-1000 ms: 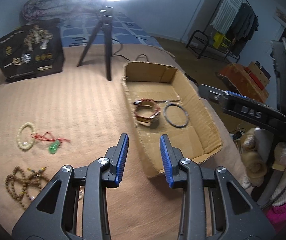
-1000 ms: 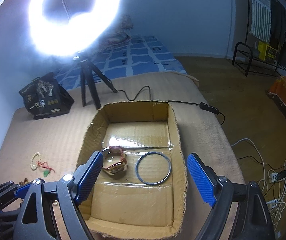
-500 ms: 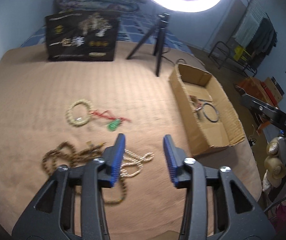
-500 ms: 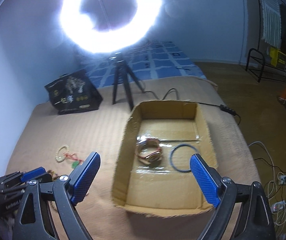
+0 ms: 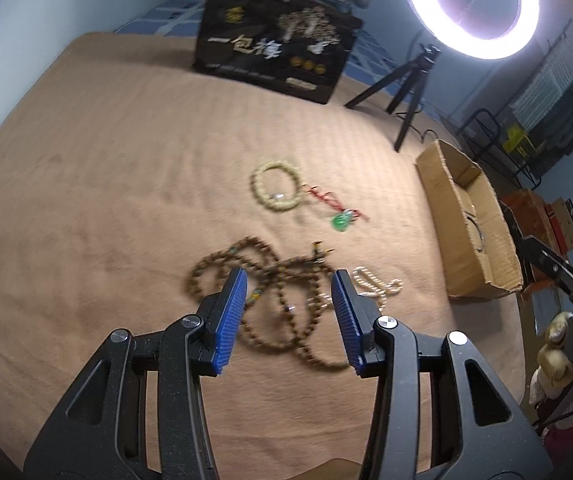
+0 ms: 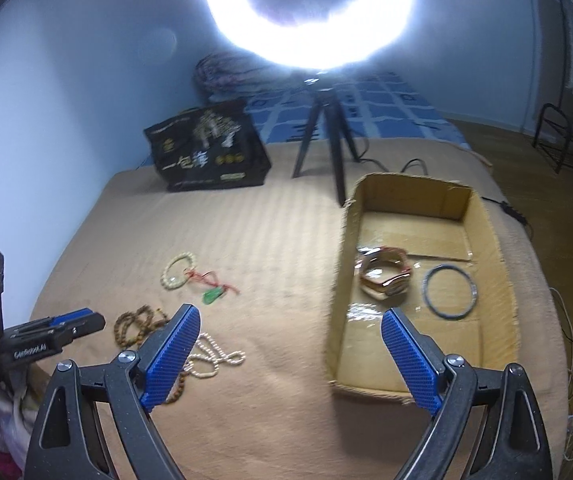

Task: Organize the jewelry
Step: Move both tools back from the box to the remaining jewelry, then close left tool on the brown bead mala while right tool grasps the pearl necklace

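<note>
On the tan blanket lie a brown bead necklace (image 5: pixel 282 300) (image 6: pixel 134 322), a white pearl necklace (image 5: pixel 374 282) (image 6: pixel 212 360), a cream bead bracelet (image 5: pixel 274 186) (image 6: pixel 176 270) and a green pendant on red cord (image 5: pixel 340 220) (image 6: pixel 212 295). A cardboard box (image 6: pixel 506 276) (image 5: pixel 482 236) holds a rose-gold watch (image 6: pixel 386 274) and a dark bangle (image 6: pixel 450 292). My left gripper (image 5: pixel 288 320) is open and empty, hovering over the brown necklace. My right gripper (image 6: pixel 288 356) is wide open and empty, above the blanket between the necklaces and the box.
A black printed bag (image 5: pixel 274 52) (image 6: pixel 208 148) stands at the back. A ring light on a tripod (image 6: pixel 326 140) (image 5: pixel 404 96) stands behind the box, its cable trailing right. The bed edge drops off to the right of the box; a clothes rack (image 5: pixel 526 128) stands beyond.
My left gripper has swung left from the box to over the brown necklace and opened wider. My right gripper has drawn back and turned left, so the loose jewelry now shows.
</note>
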### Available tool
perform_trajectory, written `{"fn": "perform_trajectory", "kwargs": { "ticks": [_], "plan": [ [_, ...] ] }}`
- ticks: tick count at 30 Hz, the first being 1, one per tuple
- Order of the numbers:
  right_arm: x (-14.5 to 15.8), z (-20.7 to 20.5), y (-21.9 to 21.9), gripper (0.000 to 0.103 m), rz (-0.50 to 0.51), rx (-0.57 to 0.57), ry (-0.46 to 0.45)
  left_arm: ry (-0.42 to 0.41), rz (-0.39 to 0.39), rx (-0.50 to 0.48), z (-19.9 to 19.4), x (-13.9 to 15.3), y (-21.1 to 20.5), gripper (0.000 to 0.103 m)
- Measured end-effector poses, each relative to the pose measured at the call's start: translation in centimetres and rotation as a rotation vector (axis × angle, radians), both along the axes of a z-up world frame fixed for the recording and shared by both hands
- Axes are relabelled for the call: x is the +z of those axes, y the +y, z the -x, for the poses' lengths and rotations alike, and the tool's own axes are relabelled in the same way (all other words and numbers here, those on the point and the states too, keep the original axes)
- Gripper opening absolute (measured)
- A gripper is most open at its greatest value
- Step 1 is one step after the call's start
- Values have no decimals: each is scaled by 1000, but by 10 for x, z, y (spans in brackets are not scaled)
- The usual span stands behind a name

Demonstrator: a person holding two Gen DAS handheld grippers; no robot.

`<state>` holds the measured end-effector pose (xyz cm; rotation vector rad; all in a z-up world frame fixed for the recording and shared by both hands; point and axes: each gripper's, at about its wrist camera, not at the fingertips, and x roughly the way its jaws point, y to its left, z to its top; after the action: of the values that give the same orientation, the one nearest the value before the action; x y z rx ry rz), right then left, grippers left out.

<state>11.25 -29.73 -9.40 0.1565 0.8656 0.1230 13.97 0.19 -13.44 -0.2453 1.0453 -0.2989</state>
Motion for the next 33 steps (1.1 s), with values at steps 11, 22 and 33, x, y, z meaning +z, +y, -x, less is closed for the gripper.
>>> {"fn": "perform_trajectory", "kwargs": {
  "ticks": [11,22,33],
  "plan": [
    [-29,-1,34,92,12,101,89,110,82,46,-12,-32,22,45],
    [-68,-20,56,74,-31,158,226,178,125,86,-33,-54,25,63],
    [-90,-39,72,63,-35,188,273,200,151,84,-47,-66,15,66]
  ]
}}
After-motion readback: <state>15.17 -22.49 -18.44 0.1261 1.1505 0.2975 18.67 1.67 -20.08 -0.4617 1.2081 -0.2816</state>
